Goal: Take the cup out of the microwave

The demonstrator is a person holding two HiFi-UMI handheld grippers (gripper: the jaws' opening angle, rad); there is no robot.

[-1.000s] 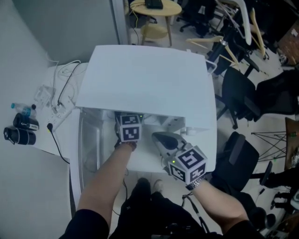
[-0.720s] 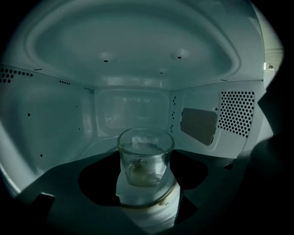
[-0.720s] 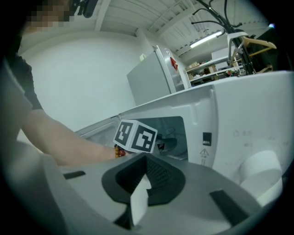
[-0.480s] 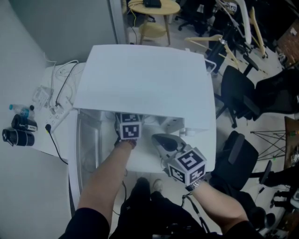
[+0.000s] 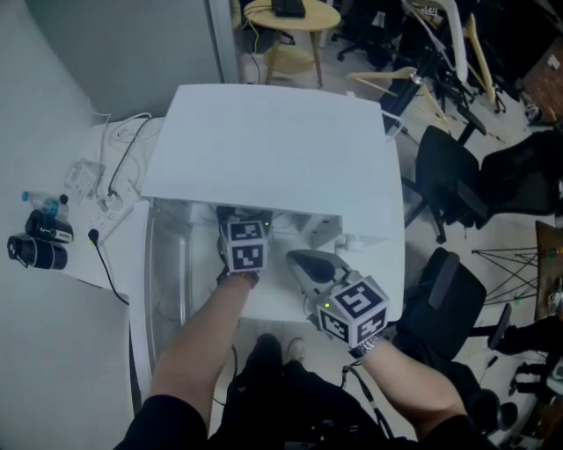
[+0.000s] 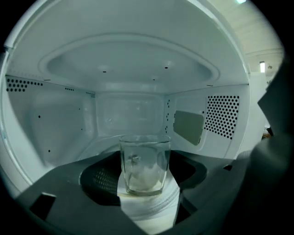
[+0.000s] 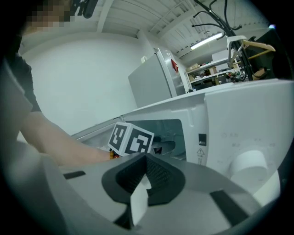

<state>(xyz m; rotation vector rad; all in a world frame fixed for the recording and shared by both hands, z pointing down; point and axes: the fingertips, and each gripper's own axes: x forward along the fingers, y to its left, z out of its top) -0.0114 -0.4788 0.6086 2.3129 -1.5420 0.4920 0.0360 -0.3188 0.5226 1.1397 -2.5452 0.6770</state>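
A clear glass cup stands upright on the white turntable inside the white microwave. My left gripper reaches into the cavity, open, one dark jaw on each side of the cup's base; I cannot tell whether they touch it. From the head view only its marker cube shows under the microwave's top edge. The microwave door hangs open to the left. My right gripper hovers outside, in front of the control panel, shut with nothing in it.
A power strip with cables, a bottle and dark cylinders lie on the table left of the microwave. Black office chairs crowd the right side. A round stool stands behind.
The left gripper's marker cube has shifted a touch towards me. The right gripper has held still.
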